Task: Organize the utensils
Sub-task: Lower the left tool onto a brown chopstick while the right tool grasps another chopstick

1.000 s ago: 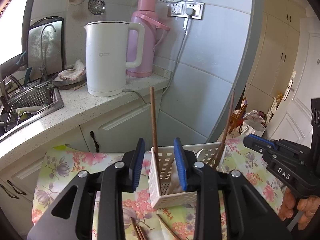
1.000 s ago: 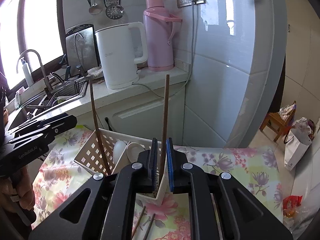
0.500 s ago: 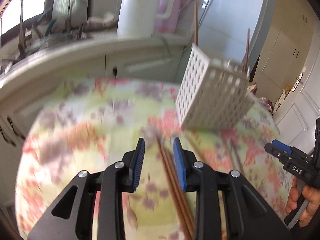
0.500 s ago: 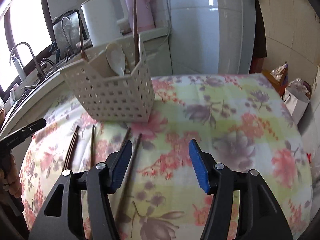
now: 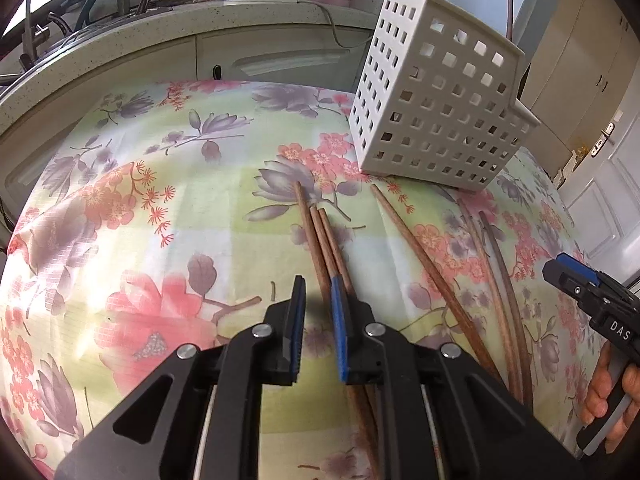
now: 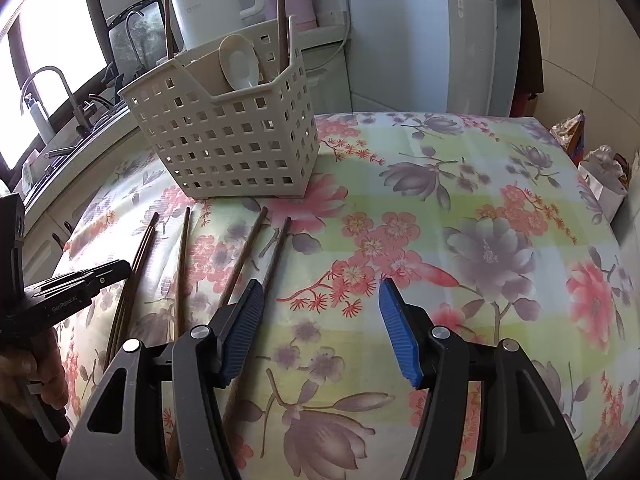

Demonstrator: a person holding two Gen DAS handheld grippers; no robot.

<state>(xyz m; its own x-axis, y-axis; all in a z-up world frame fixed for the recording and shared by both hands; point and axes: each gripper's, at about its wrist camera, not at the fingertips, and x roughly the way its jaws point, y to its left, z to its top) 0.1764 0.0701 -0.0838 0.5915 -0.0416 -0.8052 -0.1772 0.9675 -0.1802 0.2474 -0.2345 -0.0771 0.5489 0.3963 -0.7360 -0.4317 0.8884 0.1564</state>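
Chopsticks are the job here, and most of them are not yet put away. Two chopsticks [image 6: 282, 20] stand upright in the white slotted basket [image 6: 224, 148], one at each end, with a pale spoon [image 6: 240, 62] leaning between them. The basket sits at the far side of the flowered tablecloth [image 6: 480, 240].

Six more sticks lie loose on the cloth, near the basket's front. A tight bundle of three [image 5: 320, 232] is on the left, a single stick [image 5: 420, 256] lies beside it, and a pair [image 5: 496, 264] is further right. By my reckoning, about a quarter of the work is done.

The left gripper [image 5: 318, 308] is low over the bundle of three. Its jaws have just been closing and now stand only a narrow gap apart. The sticks seem to pass under its right finger, not through the gap. The finger hides them there, though, so I cannot be sure that none is caught.

The right gripper [image 6: 320, 286] has just been opening. It is spread wide over bare cloth with nothing between its jaws, and one of the pair of sticks runs under its left finger.

What is left is to pick up each loose stick and stand it in the basket.
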